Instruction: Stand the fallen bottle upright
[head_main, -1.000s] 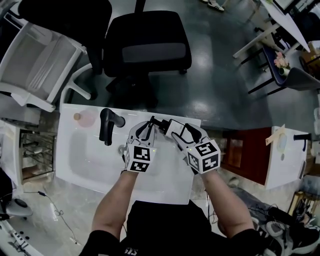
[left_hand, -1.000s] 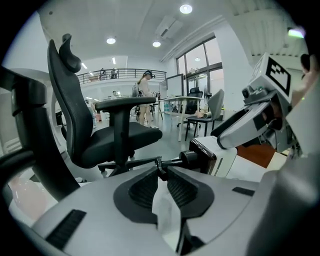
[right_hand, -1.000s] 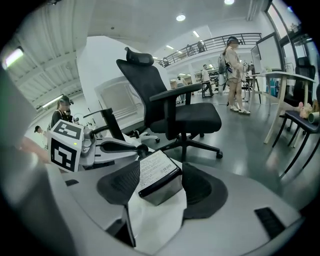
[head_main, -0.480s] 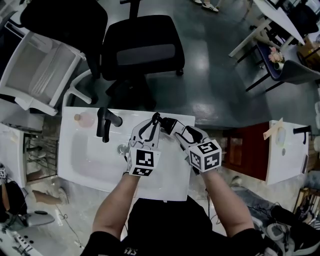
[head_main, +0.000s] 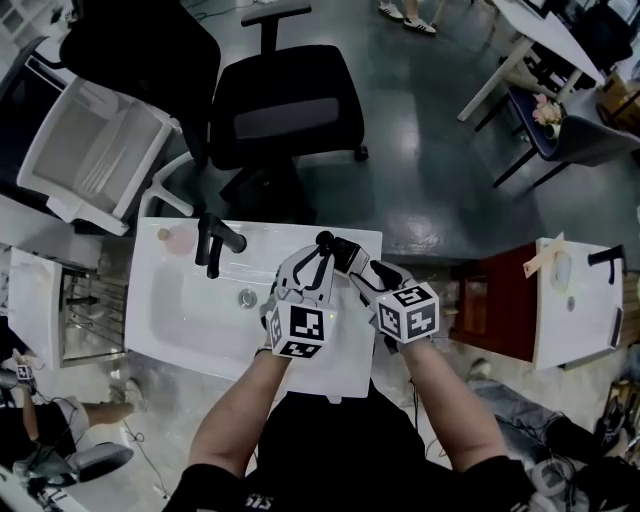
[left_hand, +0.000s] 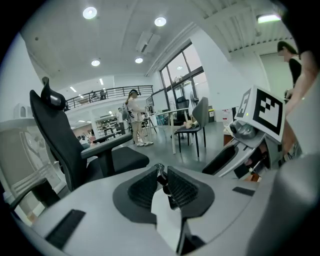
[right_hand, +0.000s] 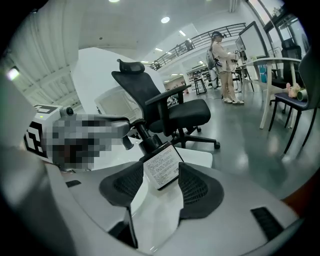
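Bottle (head_main: 340, 252) first: found it tilted over the back right corner of the washbasin (head_main: 200, 320), couldn't tell whether touching. Pinched its black pump neck (right_hand: 146, 144) in the left gripper (left_hand: 163, 181), jaws just eased slightly wider yet on it; clamped the labelled body in the right gripper (right_hand: 161, 175), jaws just drawn in. Judged best to swing the base down, steady the neck, release only once flat. Worked beside a black tap (head_main: 212, 245), office chairs (head_main: 290, 100) on glossy grey floor (head_main: 440, 150) beyond.
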